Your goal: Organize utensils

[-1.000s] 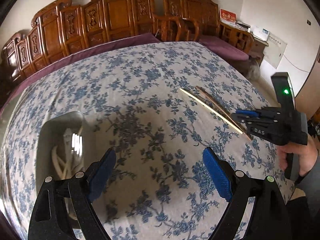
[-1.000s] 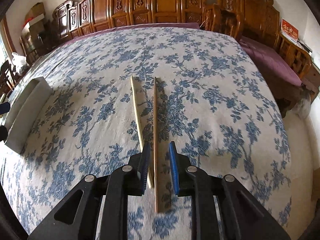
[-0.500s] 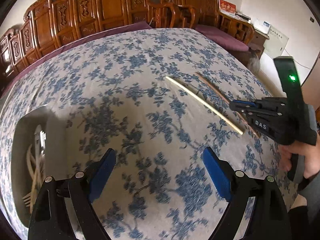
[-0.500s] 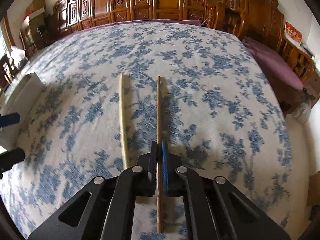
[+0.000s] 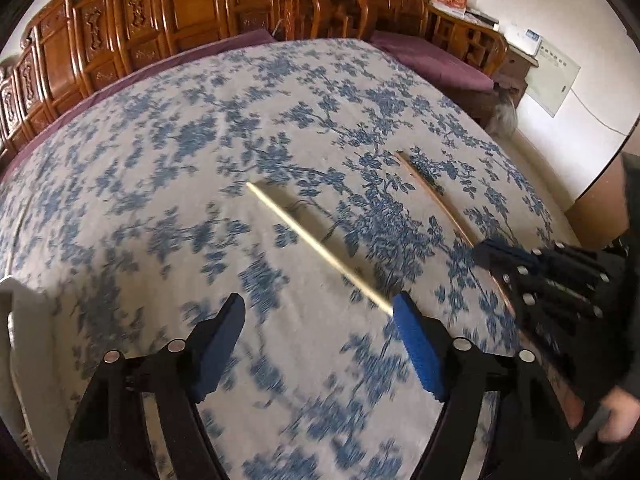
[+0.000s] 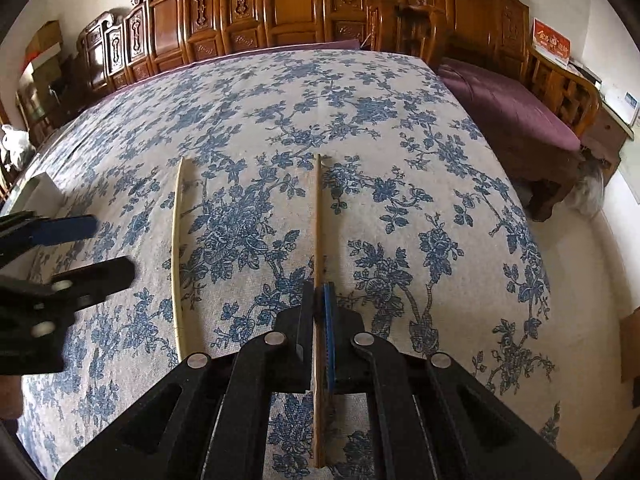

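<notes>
Two chopsticks lie on the blue-flowered tablecloth [image 5: 200, 160]. My right gripper [image 6: 319, 294] is shut on the brown chopstick [image 6: 318, 216], which points straight ahead between its jaws; in the left wrist view this chopstick [image 5: 432, 196] runs into the right gripper [image 5: 496, 258]. The pale chopstick [image 5: 316, 246] lies to its left, apart from it, and shows in the right wrist view [image 6: 175, 248]. My left gripper [image 5: 320, 316] is open and empty, just short of the pale chopstick's near end, whose tip sits by the right pad [image 5: 416, 344].
A white tray [image 5: 6, 320] stands at the table's left edge, and shows in the right wrist view [image 6: 38, 190]. Carved wooden chairs [image 6: 280, 4] line the far side. A purple-cushioned bench [image 6: 516, 108] stands to the right.
My right gripper closed on the brown chopstick. My left gripper swung right from the tray toward the pale chopstick, which now lies farther from the brown one.
</notes>
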